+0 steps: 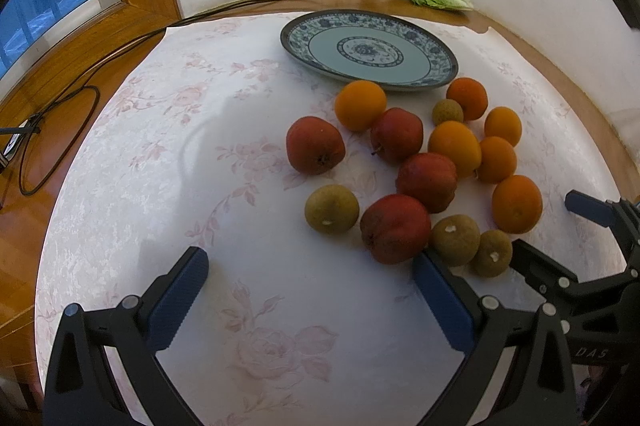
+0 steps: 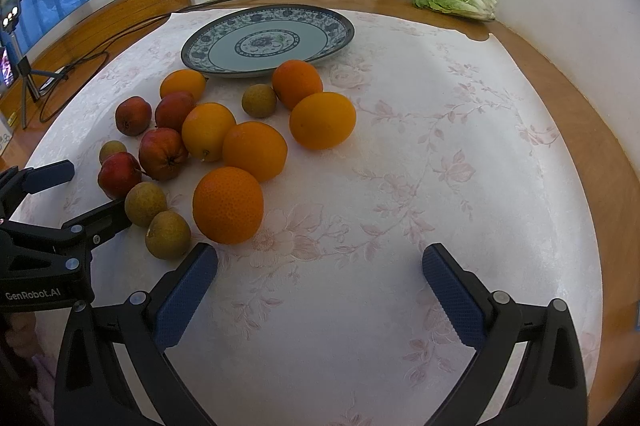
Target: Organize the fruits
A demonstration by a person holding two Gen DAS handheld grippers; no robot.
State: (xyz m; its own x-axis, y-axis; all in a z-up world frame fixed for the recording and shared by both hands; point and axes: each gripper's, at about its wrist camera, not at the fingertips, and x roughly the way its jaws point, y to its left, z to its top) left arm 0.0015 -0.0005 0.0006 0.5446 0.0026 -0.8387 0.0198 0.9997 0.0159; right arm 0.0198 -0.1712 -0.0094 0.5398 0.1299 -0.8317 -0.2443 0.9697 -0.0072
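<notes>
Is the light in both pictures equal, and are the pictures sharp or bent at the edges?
Left wrist view: bright bluish glare washes the tablecloth left of the fruit, and the plate stays sharp. Right wrist view: softer, more even light, with a faint shadow under the nearest orange. Both views: strong fisheye bending, dark corners, table edge curved.

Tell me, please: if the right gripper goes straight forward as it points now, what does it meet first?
Probably nothing soon. The open right gripper points over bare tablecloth; the nearest orange lies left of that line. Farther on, the plate may fall just left too, but depth is unclear.
</notes>
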